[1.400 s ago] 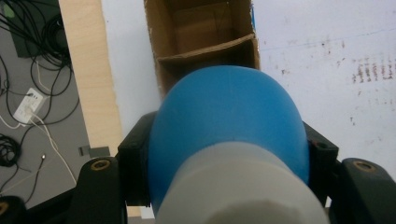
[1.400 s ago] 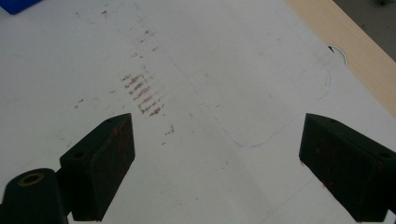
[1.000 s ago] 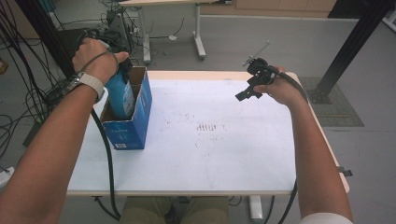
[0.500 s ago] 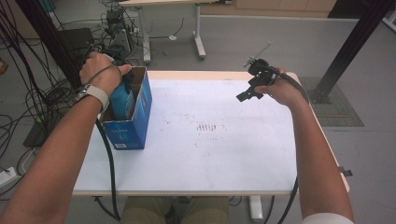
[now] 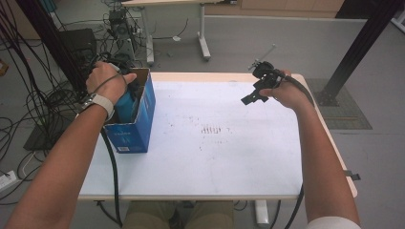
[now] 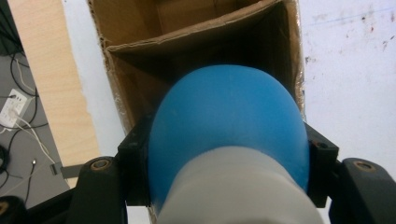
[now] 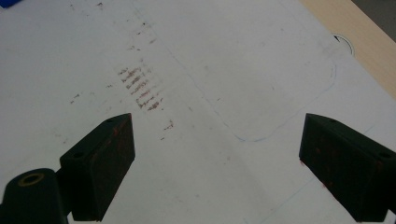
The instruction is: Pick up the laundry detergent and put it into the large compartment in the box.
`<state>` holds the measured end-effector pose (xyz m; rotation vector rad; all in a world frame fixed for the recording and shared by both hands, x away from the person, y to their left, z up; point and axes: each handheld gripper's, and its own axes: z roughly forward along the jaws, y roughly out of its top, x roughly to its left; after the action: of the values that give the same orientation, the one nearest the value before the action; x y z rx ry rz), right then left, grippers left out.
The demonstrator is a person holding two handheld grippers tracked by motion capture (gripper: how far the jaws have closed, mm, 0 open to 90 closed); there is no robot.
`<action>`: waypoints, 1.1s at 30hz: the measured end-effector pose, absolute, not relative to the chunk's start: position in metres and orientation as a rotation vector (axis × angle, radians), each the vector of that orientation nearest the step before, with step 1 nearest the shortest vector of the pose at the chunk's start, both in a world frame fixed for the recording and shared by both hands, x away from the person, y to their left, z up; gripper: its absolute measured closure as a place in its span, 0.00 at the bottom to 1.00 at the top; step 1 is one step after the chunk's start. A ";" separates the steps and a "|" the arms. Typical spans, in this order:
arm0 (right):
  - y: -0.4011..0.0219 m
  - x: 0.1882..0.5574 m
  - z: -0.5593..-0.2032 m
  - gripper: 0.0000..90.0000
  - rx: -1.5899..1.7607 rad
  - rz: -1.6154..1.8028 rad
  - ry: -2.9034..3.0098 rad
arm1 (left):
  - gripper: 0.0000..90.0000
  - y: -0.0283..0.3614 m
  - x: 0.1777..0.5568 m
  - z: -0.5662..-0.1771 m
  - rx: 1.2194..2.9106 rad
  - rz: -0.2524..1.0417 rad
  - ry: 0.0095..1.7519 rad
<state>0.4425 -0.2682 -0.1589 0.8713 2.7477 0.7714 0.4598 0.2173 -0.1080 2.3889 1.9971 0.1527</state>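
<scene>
White table (image 5: 229,162) bare apart from 1 open blue cardboard box (image 5: 138,125) at left edge. Blue and grey bottle (image 6: 229,140) clamped in left gripper (image 6: 229,161), partly lowered into box; release outstanding. Right gripper (image 7: 217,163) wide open, holding nothing, idle above table.

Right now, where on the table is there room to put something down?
Most of the white table is bare: the wide middle between the blue box and the right gripper, and the whole near edge. The left end is crowded: the box stands there, and the left gripper holds a blue bottle in its opening.
</scene>
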 end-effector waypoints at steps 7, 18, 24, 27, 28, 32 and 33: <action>-0.269 0.443 -0.159 0.12 0.873 0.772 2.746 | 0.41 0.219 0.462 -0.121 2.404 0.138 1.989; -0.270 0.442 -0.161 0.12 0.881 0.772 2.746 | 0.41 0.223 0.464 -0.137 2.407 0.116 1.998; -0.270 0.443 -0.162 0.12 0.889 0.764 2.748 | 0.41 0.224 0.469 -0.150 2.425 0.080 2.007; -0.270 0.442 -0.162 0.12 0.887 0.768 2.749 | 0.41 0.223 0.468 -0.152 2.425 0.088 2.003; -0.270 0.442 -0.162 0.12 0.887 0.768 2.749 | 0.41 0.223 0.468 -0.152 2.425 0.088 2.003; -0.270 0.441 -0.161 0.12 0.888 0.762 2.747 | 0.41 0.224 0.468 -0.152 2.423 0.089 2.002; -0.270 0.441 -0.161 0.12 0.887 0.762 2.747 | 0.41 0.224 0.468 -0.152 2.423 0.087 2.003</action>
<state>0.4411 -0.2697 -0.1613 0.8873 2.7467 0.7624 0.4681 0.2240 -0.1519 2.4229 2.0032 0.0872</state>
